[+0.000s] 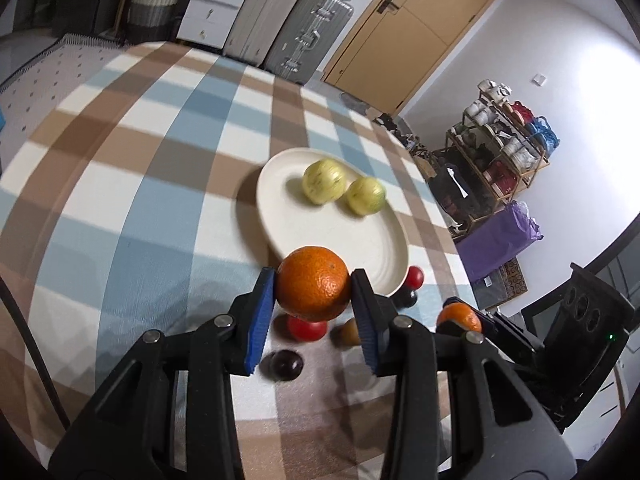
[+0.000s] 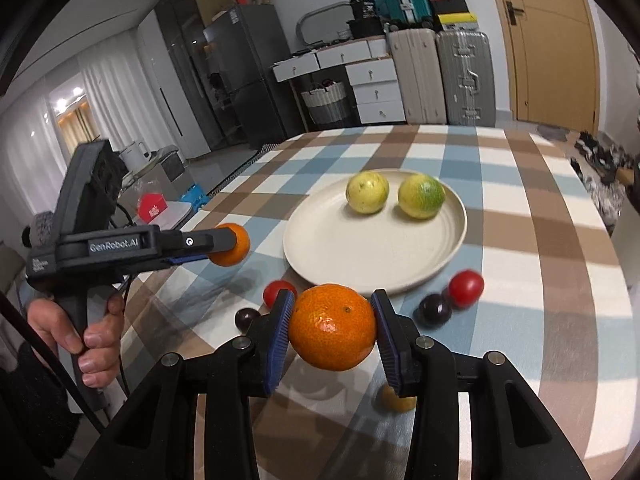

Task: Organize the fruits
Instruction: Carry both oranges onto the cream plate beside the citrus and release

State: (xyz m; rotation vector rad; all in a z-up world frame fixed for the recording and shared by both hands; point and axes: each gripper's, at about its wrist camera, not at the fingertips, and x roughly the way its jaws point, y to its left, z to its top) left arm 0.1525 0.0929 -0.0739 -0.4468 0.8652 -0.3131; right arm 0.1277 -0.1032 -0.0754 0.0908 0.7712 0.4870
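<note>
My left gripper (image 1: pixel 313 294) is shut on an orange (image 1: pixel 313 288) and holds it above the table at the near rim of the cream plate (image 1: pixel 320 232). My right gripper (image 2: pixel 332 328) is shut on a second orange (image 2: pixel 332 326), just short of the plate (image 2: pixel 360 248). Two yellow-green citrus fruits (image 1: pixel 323 181) (image 1: pixel 366 196) lie on the plate, also in the right wrist view (image 2: pixel 367 193) (image 2: pixel 421 196). The left gripper with its orange (image 2: pixel 231 245) shows at the left in the right wrist view.
Red tomatoes (image 2: pixel 466 287) (image 2: pixel 278 291), dark plums (image 2: pixel 434 309) (image 2: pixel 246 319) and a small yellow fruit (image 2: pixel 394 400) lie loose on the checked tablecloth (image 2: pixel 520 240) by the plate's near rim. Suitcases, drawers and a door stand beyond the table.
</note>
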